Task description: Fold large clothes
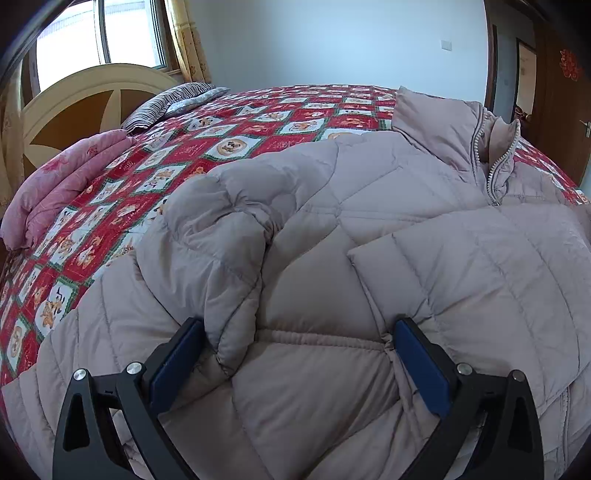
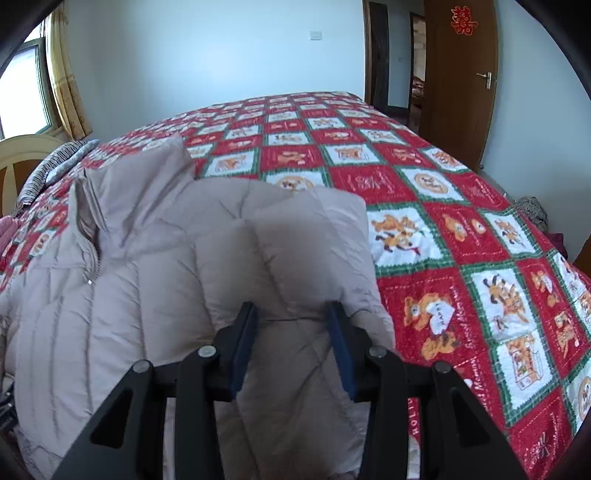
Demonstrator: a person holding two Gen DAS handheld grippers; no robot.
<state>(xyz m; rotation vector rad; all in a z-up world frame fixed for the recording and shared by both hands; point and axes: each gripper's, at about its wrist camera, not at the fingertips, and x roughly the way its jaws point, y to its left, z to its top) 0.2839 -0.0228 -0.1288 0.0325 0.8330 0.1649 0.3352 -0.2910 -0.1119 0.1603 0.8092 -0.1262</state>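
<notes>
A beige quilted puffer jacket (image 1: 332, 229) lies spread across a bed, front side up, its stand-up collar (image 1: 461, 133) pointing toward the far wall and its zipper partly undone. The jacket's lower hem is cut off by the bottom of both views, so its full length cannot be made out.

There are two grippers. The left gripper (image 1: 299, 332) stands wide open, its blue pads pressed down into the jacket's body; a bunched sleeve (image 1: 218, 254) lies folded over the chest, its cuff just beside the left pad, and nothing is pinched. The right gripper (image 2: 293, 314) is partly closed around the other sleeve (image 2: 306, 258), which lies folded in along the jacket's right edge. The padded fabric fills the gap between the pads and bunches against them, so it appears held.

The bed carries one red, green and white patchwork bedspread (image 2: 461, 236) printed with cartoon dogs. At the head sit one striped pillow (image 1: 173, 101) and one folded pink quilt (image 1: 66, 184), against a cream and brown headboard (image 1: 92, 99). The room has pale blue walls, one window (image 1: 110, 33) with yellow curtains, and one brown wooden door (image 2: 461, 74) bearing a red paper ornament; a second doorway beside it is dim and hard to read.
</notes>
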